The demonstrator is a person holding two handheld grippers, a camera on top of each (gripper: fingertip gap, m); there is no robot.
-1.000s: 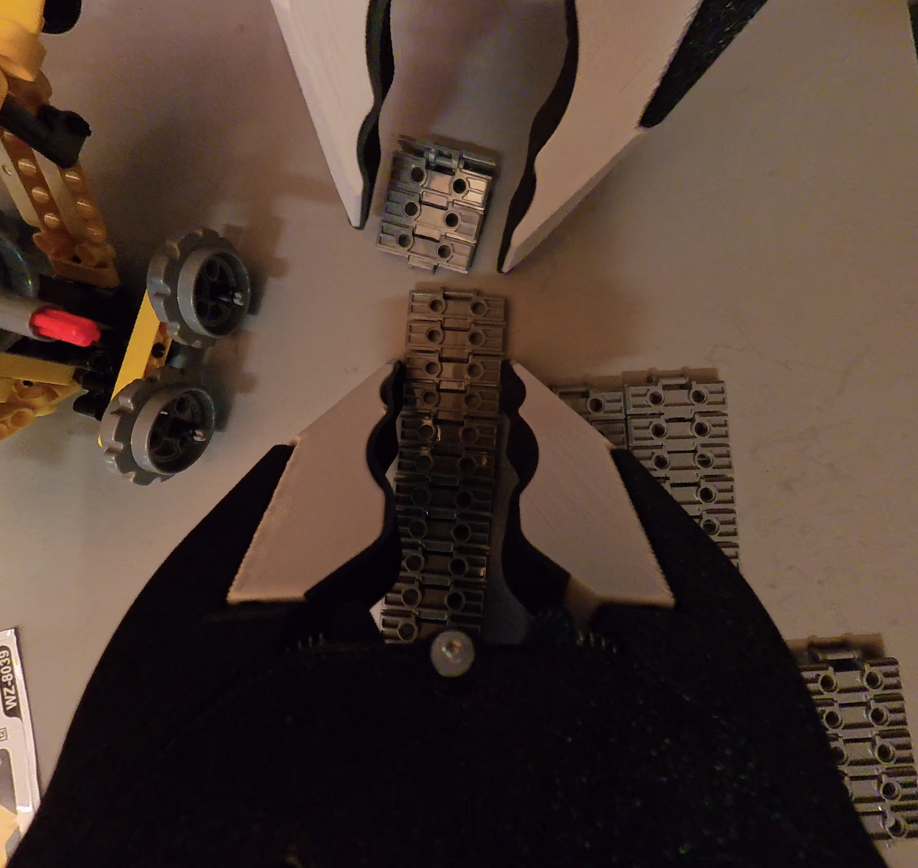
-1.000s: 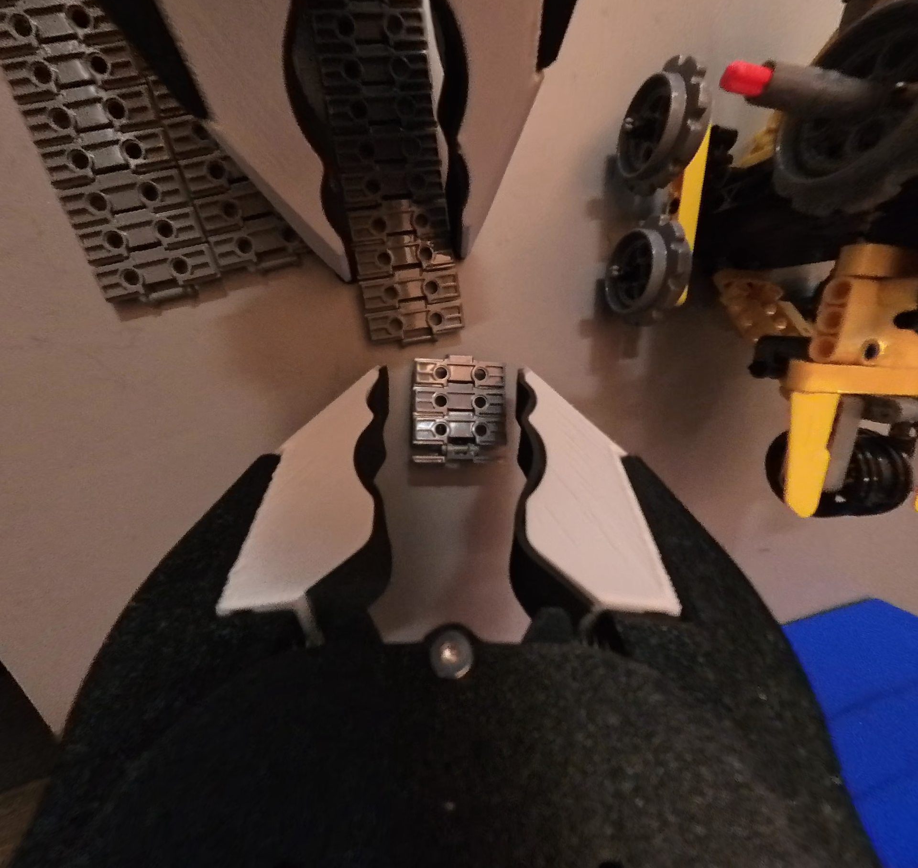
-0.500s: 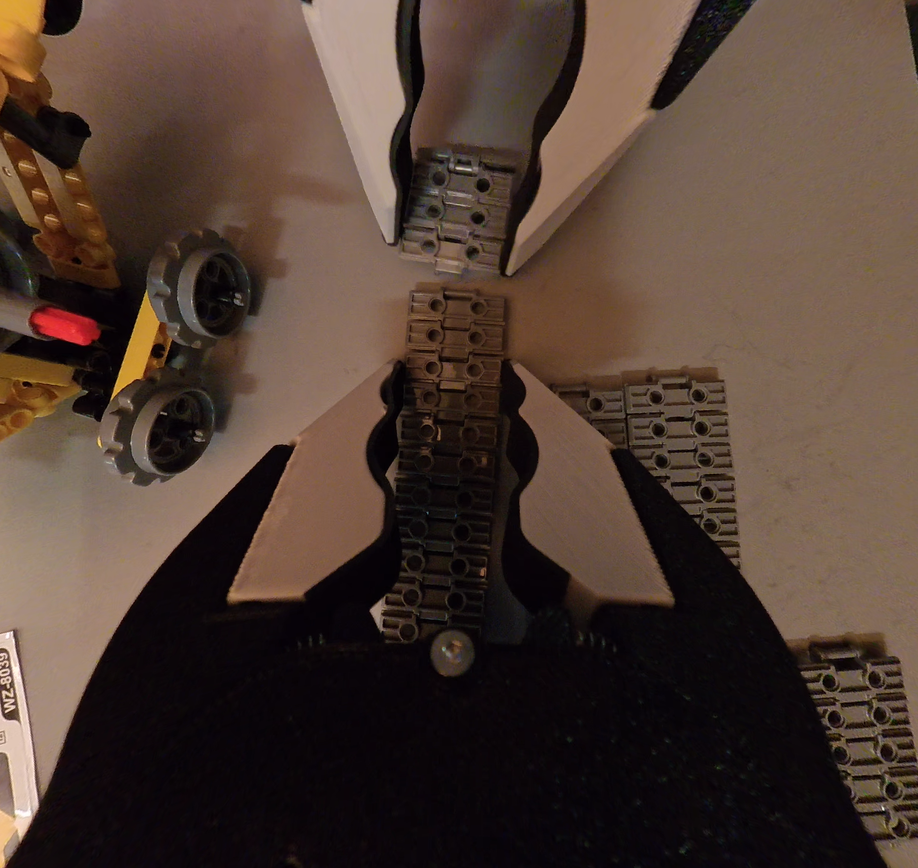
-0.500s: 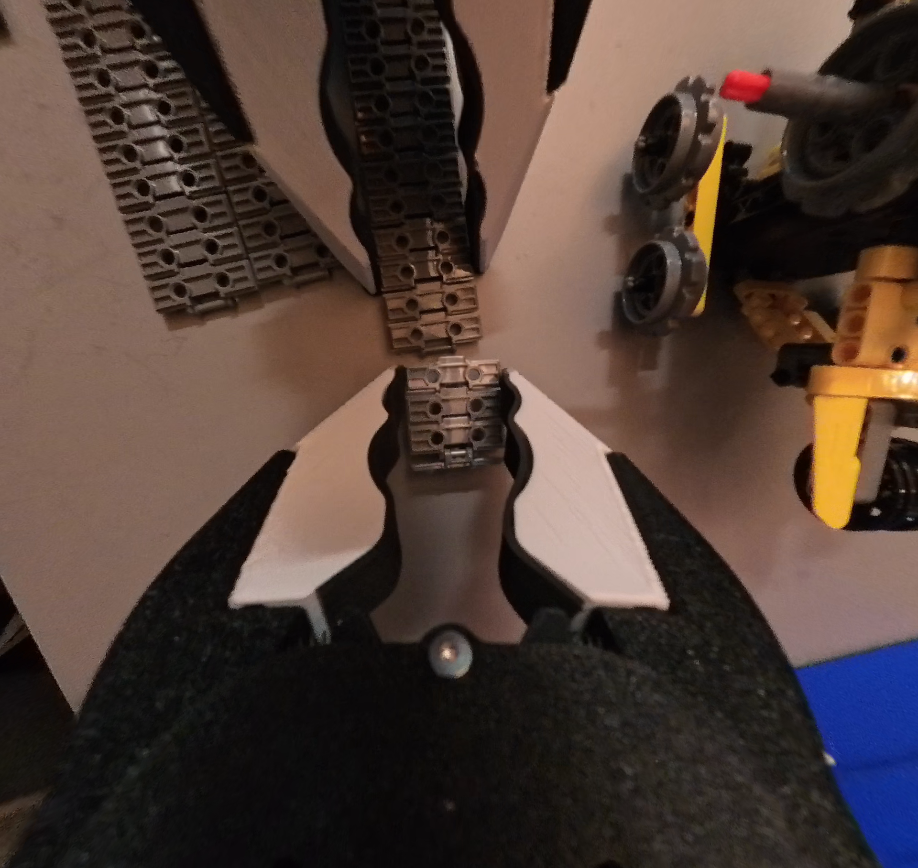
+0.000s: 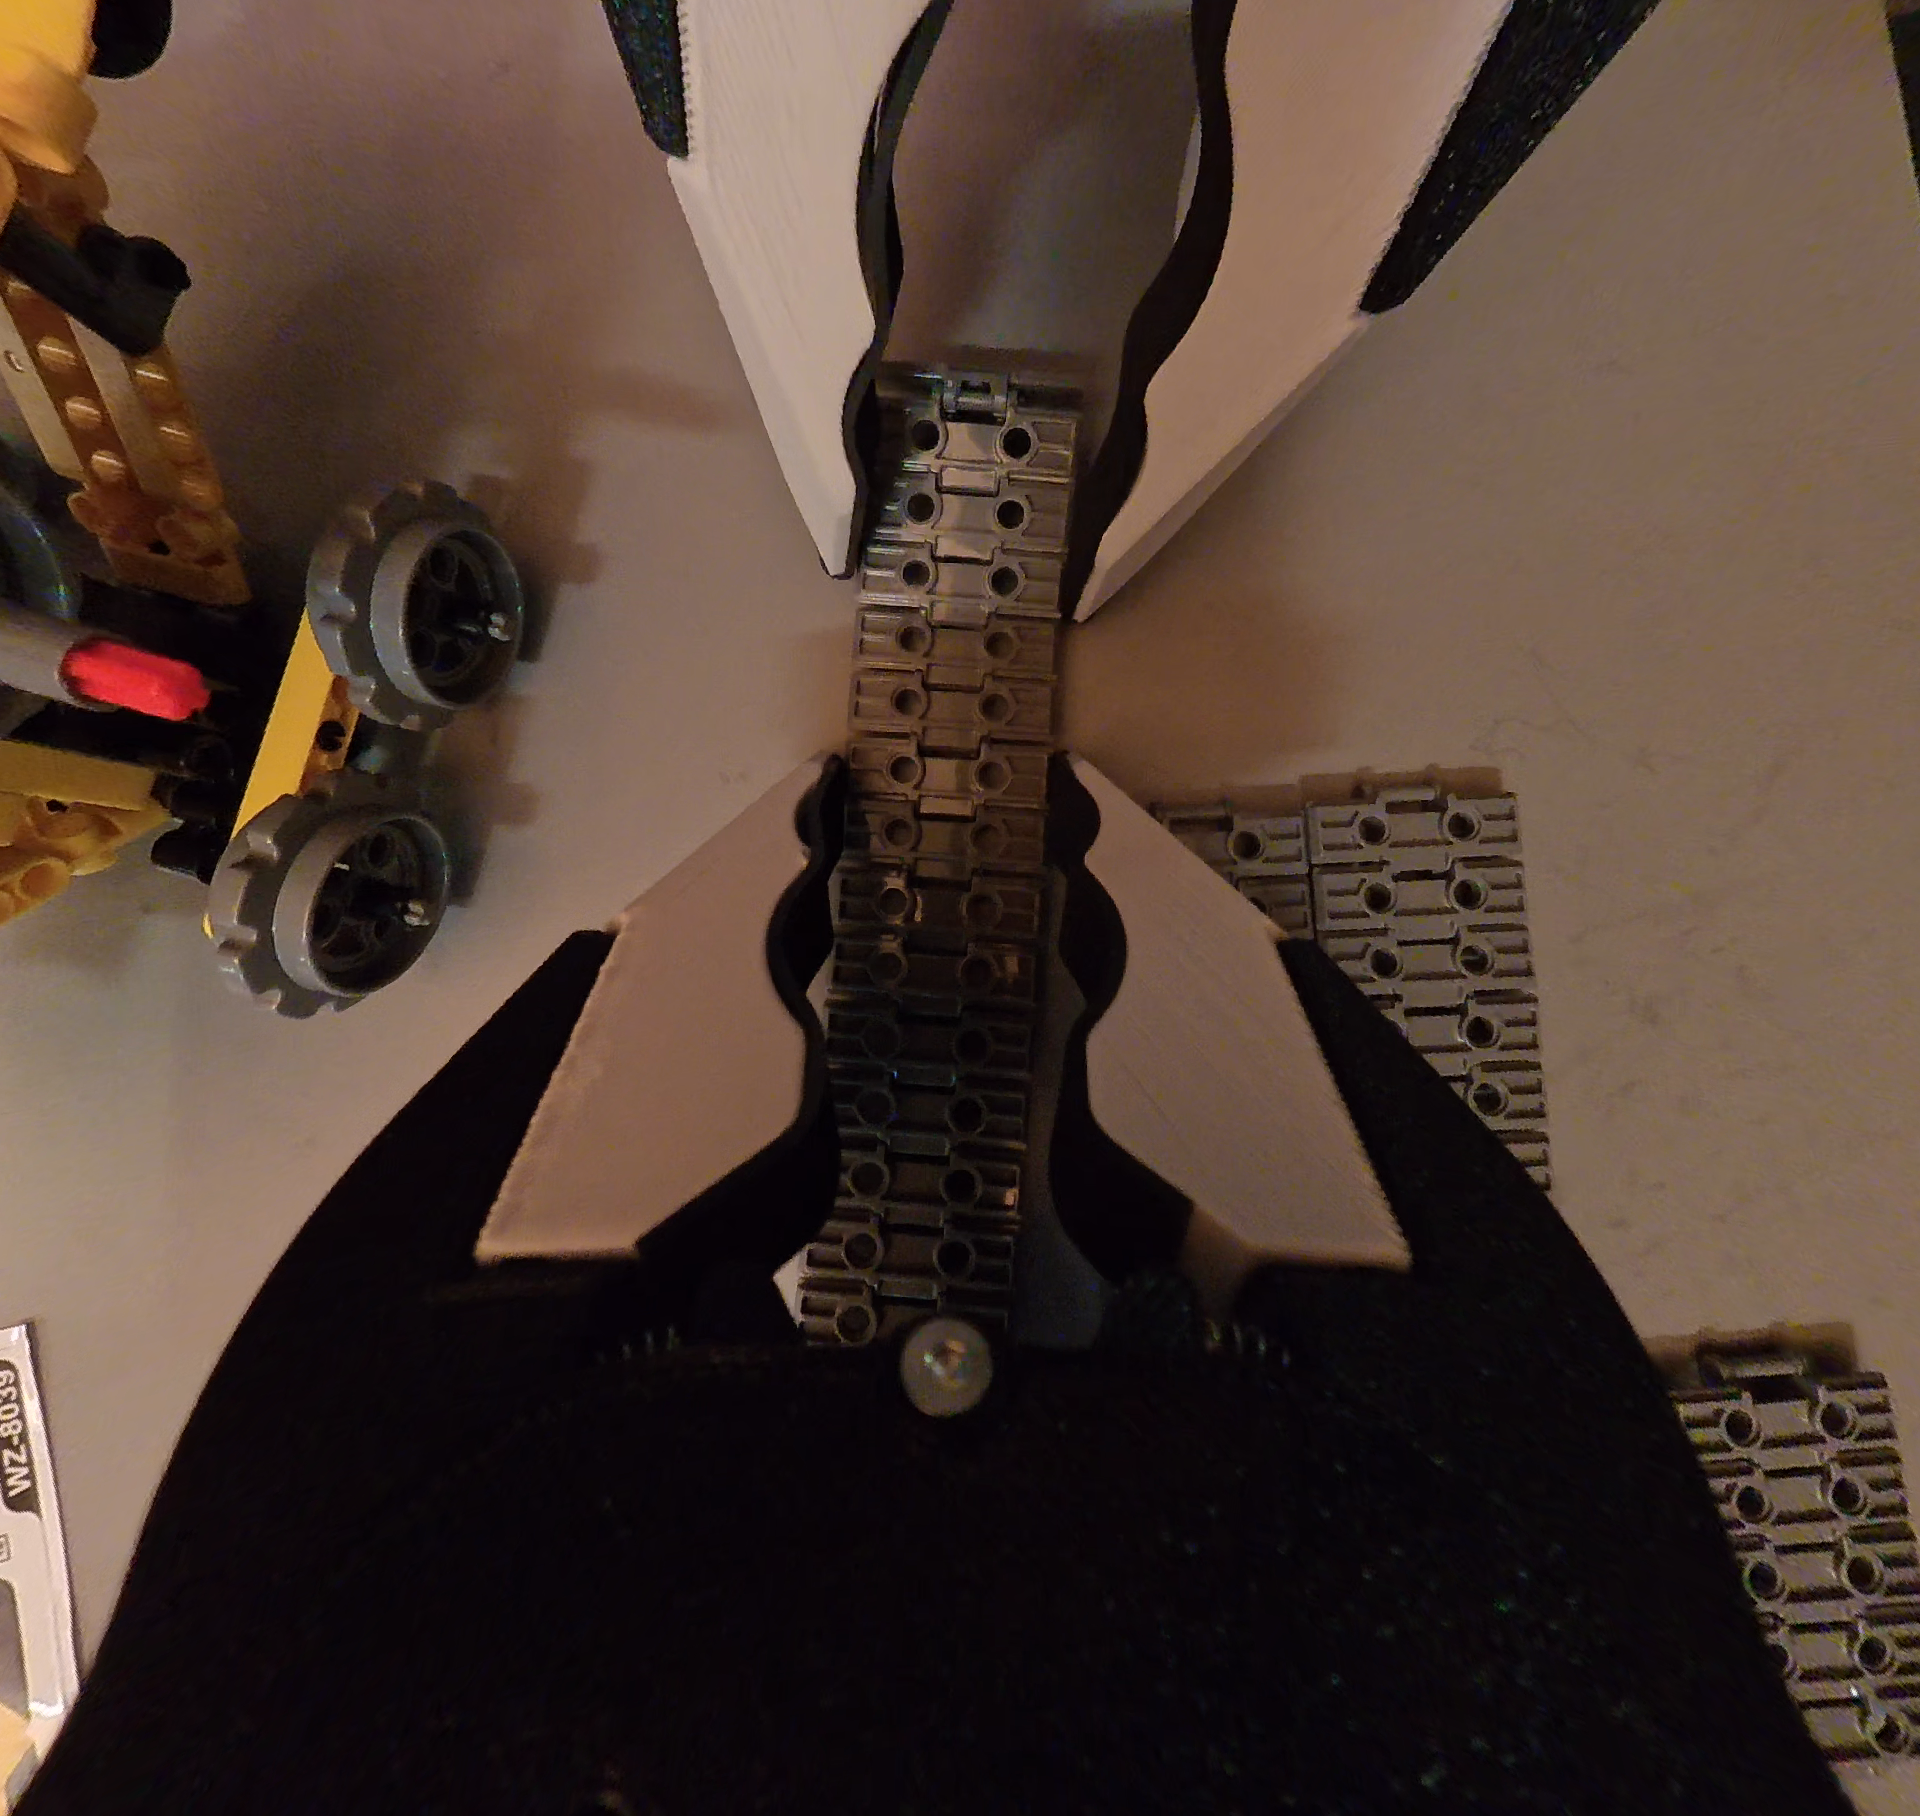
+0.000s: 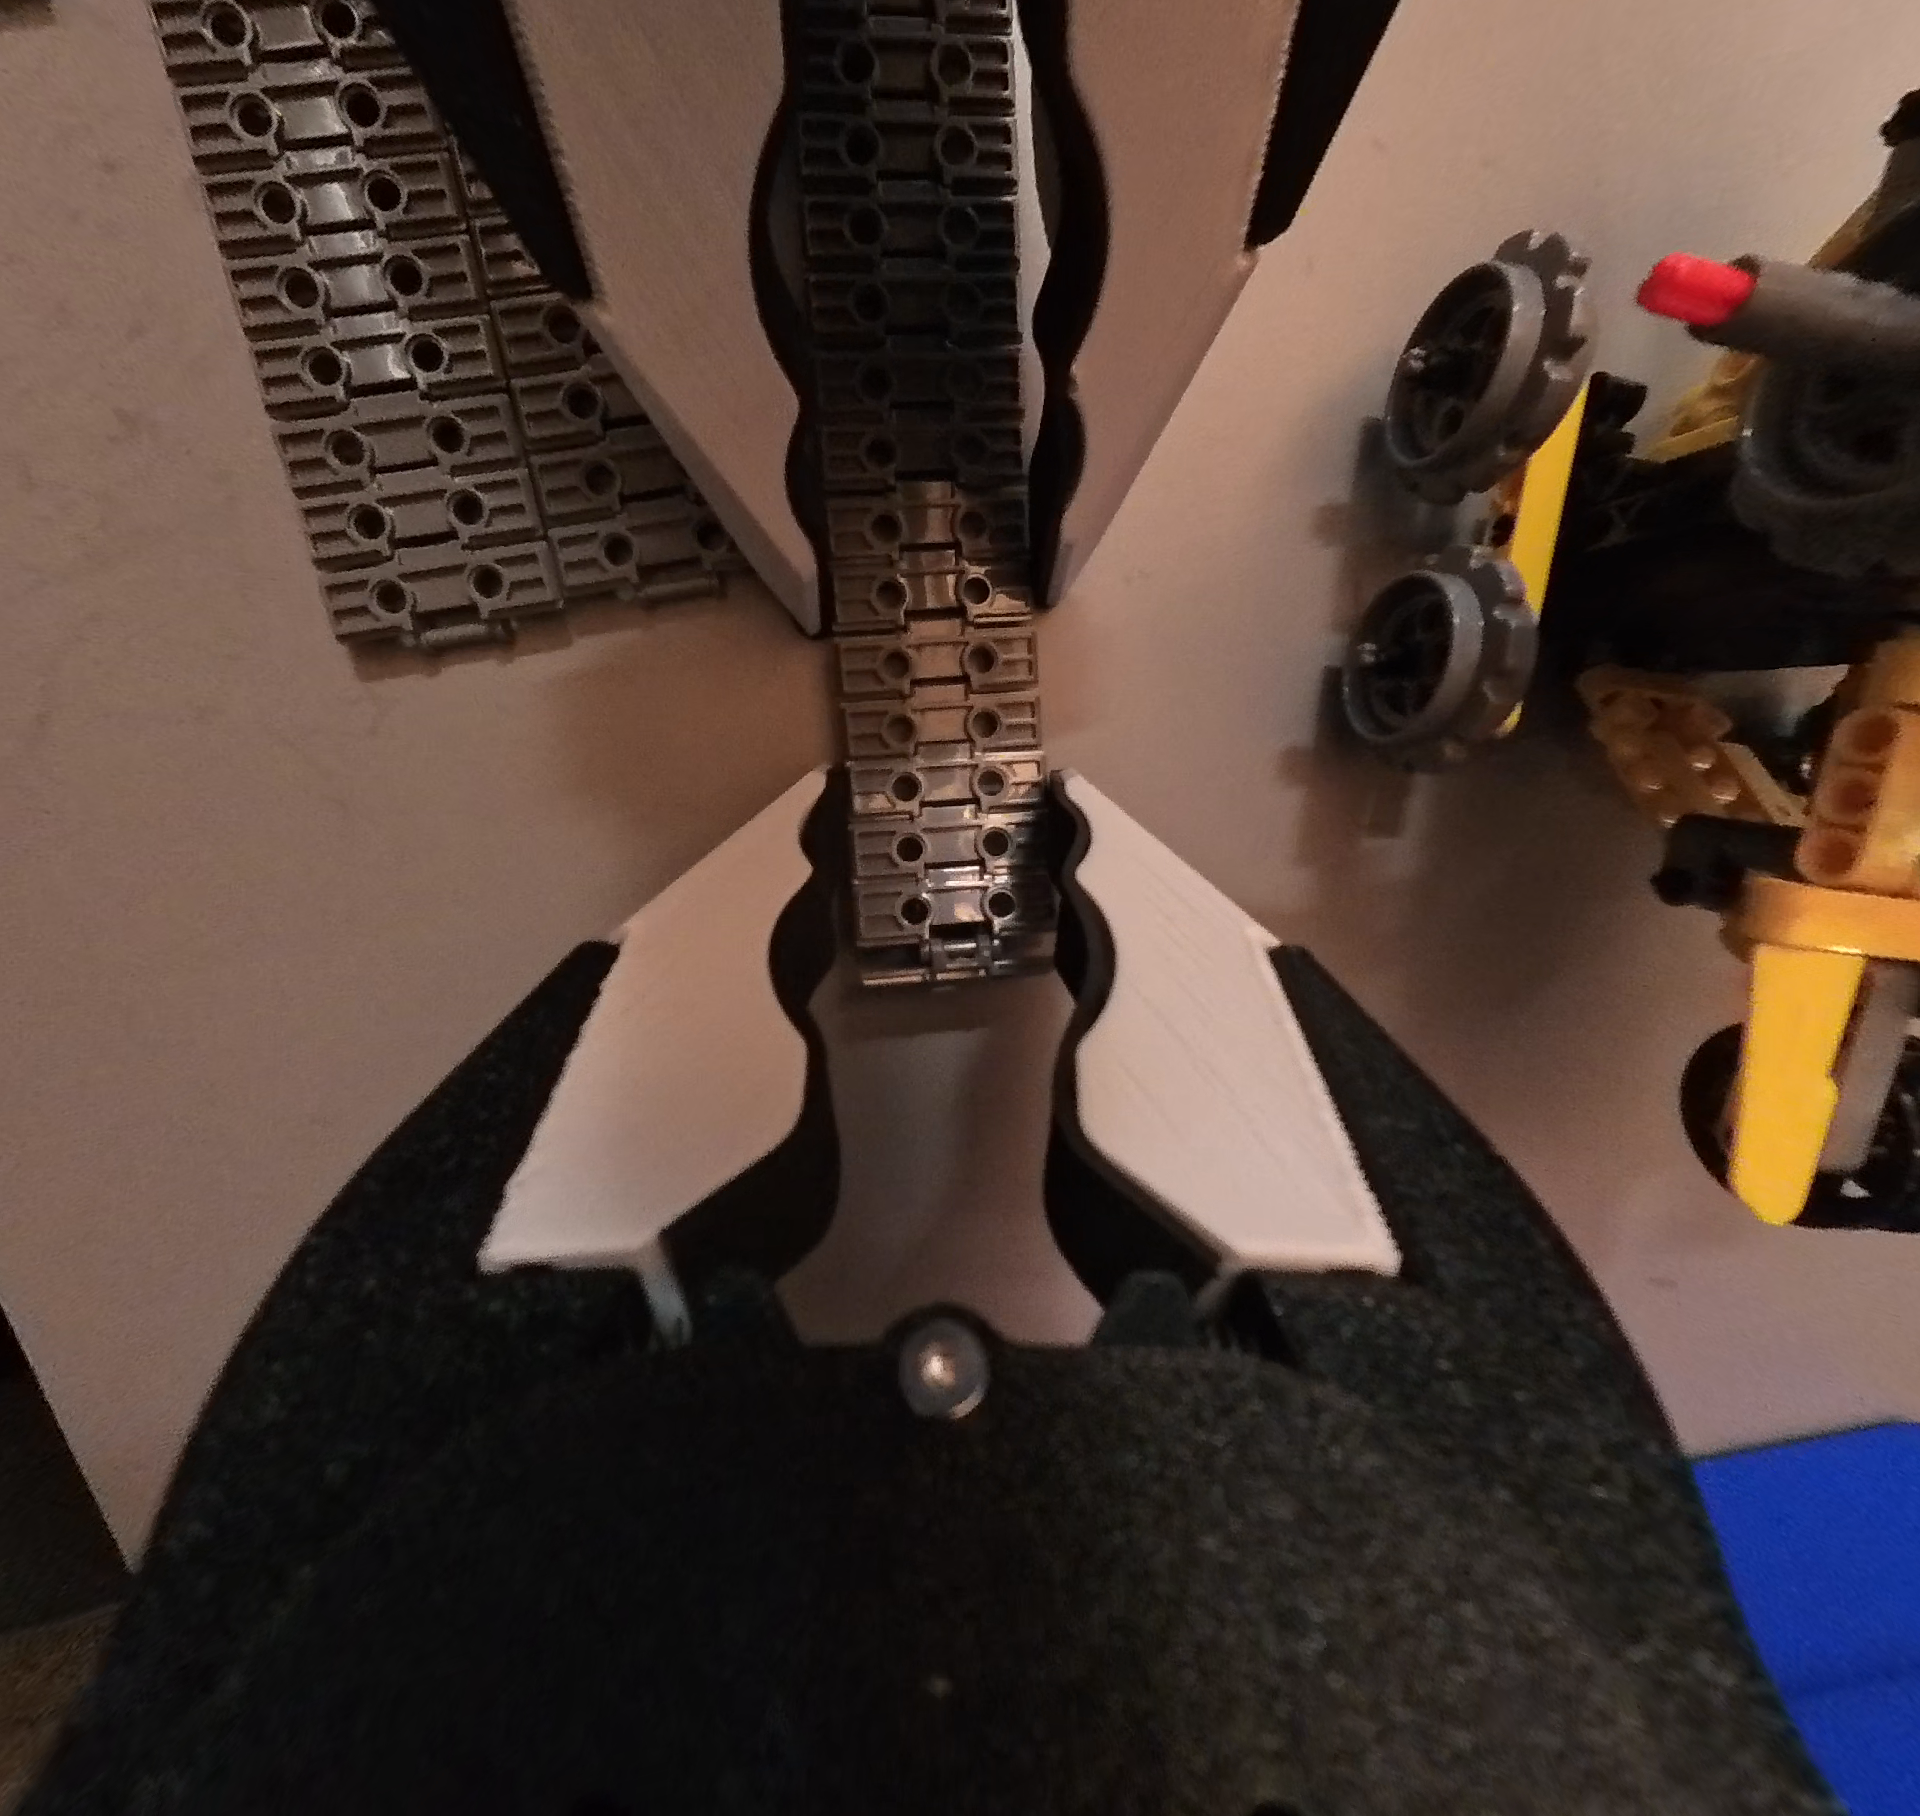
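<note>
My left gripper (image 5: 940, 779) has its fingers (image 5: 686, 1018) clamped on a long grey track strip (image 5: 940, 935), which lies flat on the pale tabletop (image 5: 1507, 540) and runs back between them to the screw at their root. Its free end sticks out past my fingertips. Facing it, my right gripper (image 6: 940, 790) has its fingers (image 6: 1174, 1018) closed on a short track piece (image 6: 940, 873) of about three links. The short piece butts end to end against the long track strip, so the two read as one straight band between my two grippers; whether the links are actually hooked together, I cannot tell.

Taking the long track strip as the landmark: in the left wrist view, just to its right lie two more track sections side by side (image 5: 1413, 945), partly under my finger, and farther back on the same side another track section (image 5: 1808, 1548) sits near the picture's edge. To the strip's left, well apart, stands a yellow and black brick-built vehicle (image 5: 94, 686) with two grey toothed wheels (image 5: 416, 603) facing the strip and a red pin (image 5: 130, 675) on its side. At the lower left corner, a printed booklet edge (image 5: 31, 1538) shows. In the right wrist view, a blue surface (image 6: 1808, 1600) lies at the lower right, beyond the tabletop's edge.
</note>
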